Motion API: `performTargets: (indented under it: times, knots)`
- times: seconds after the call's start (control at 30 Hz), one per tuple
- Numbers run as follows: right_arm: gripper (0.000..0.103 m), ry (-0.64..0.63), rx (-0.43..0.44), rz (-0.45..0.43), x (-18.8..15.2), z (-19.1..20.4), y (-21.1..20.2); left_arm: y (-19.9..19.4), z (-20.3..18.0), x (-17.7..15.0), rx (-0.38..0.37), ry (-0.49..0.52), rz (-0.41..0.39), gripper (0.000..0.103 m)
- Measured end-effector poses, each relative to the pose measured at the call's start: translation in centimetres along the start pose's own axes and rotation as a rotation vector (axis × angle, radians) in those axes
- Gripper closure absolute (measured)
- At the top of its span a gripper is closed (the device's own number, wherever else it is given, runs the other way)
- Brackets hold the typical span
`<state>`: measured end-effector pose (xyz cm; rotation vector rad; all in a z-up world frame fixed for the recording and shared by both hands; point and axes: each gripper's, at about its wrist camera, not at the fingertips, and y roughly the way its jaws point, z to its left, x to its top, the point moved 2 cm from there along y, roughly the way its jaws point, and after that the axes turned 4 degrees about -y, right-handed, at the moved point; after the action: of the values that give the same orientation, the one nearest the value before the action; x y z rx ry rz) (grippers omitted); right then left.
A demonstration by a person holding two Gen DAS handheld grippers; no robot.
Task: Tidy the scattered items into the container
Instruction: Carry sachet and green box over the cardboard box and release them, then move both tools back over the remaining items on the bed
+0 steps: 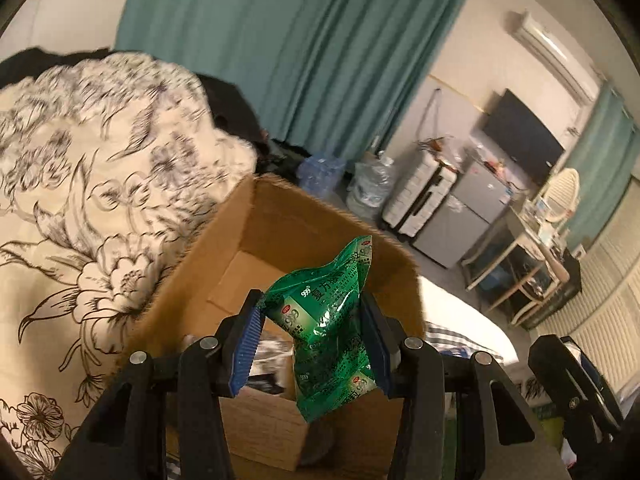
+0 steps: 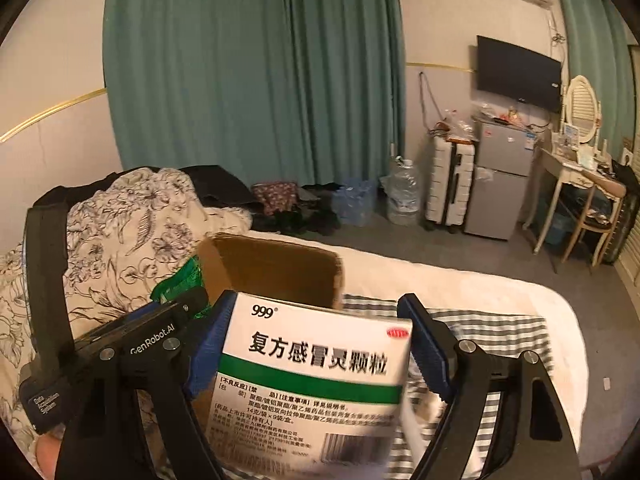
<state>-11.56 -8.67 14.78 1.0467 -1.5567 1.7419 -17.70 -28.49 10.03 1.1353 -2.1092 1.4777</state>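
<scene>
An open brown cardboard box (image 1: 280, 232) stands on the bed, against the quilt. My left gripper (image 1: 310, 300) is shut on a crumpled green sachet pack (image 1: 328, 320), held just above the box's opening. Some dark and white items (image 1: 268, 364) lie on the box floor. In the right wrist view, my right gripper (image 2: 316, 300) is shut on a white medicine carton with a green stripe (image 2: 316, 368), raised in front of the cardboard box (image 2: 280, 268). The left gripper (image 2: 160, 320) with the green pack (image 2: 184, 280) shows at that box's left side.
A floral quilt (image 1: 80, 180) is heaped to the left of the box. A grey-striped sheet (image 2: 480, 328) covers the bed to the right. Across the floor are teal curtains (image 2: 256, 80), a water jug (image 2: 404, 196), a white suitcase (image 2: 448, 184), a small fridge (image 2: 500, 176) and a dressing table (image 2: 576, 176).
</scene>
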Motion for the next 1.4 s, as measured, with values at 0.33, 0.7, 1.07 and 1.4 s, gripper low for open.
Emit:
performTargets:
  times: [0.33,0.7,1.07,1.4]
  knots:
    - [0.021,0.006,-0.001,0.009,0.0,2.2,3.2,1.2,1.8,0.2,0.094,-0.017,0.022,0.023]
    - [0.017,0.123,-0.009,-0.041,1.2,-1.5,1.2,0.4,0.5,-0.1,0.09,0.006,0.004,0.011]
    - [0.017,0.075,-0.192,0.031,-5.0,-8.6,-5.1,-0.3,-6.7,-5.0,-0.026,0.192,0.07,0.009]
    - [0.017,0.09,-0.286,0.097,-11.0,-16.0,-10.3,-1.3,-15.1,-15.3,-0.133,0.483,0.183,0.005]
